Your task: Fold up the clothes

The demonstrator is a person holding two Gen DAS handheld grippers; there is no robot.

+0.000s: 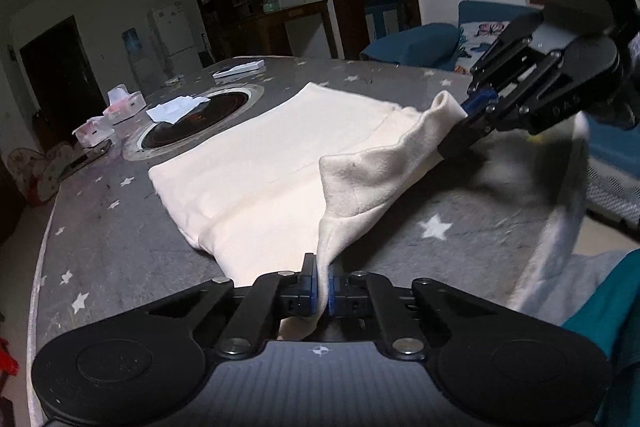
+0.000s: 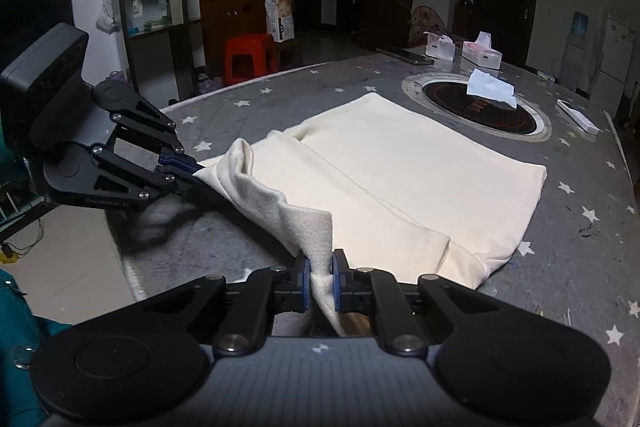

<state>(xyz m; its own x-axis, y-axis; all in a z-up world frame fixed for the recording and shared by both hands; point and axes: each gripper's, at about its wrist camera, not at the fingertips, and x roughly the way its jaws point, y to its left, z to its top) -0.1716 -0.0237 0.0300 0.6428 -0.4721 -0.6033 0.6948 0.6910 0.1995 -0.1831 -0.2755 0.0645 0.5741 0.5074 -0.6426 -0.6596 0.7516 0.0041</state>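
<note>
From the left wrist camera, the left gripper has its jaws pinched on the near edge of a cream garment lying on the grey star-patterned table; the right gripper clamps the lifted fold further along; from the right wrist camera, the right gripper nips the raised cloth edge; the left gripper grips the same fold; the garment lies flat beside the round inset hob.

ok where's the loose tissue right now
In the right wrist view the tissue lies on the round dark burner set in the table, beyond the cream garment and nearer than two tissue packs.
</note>
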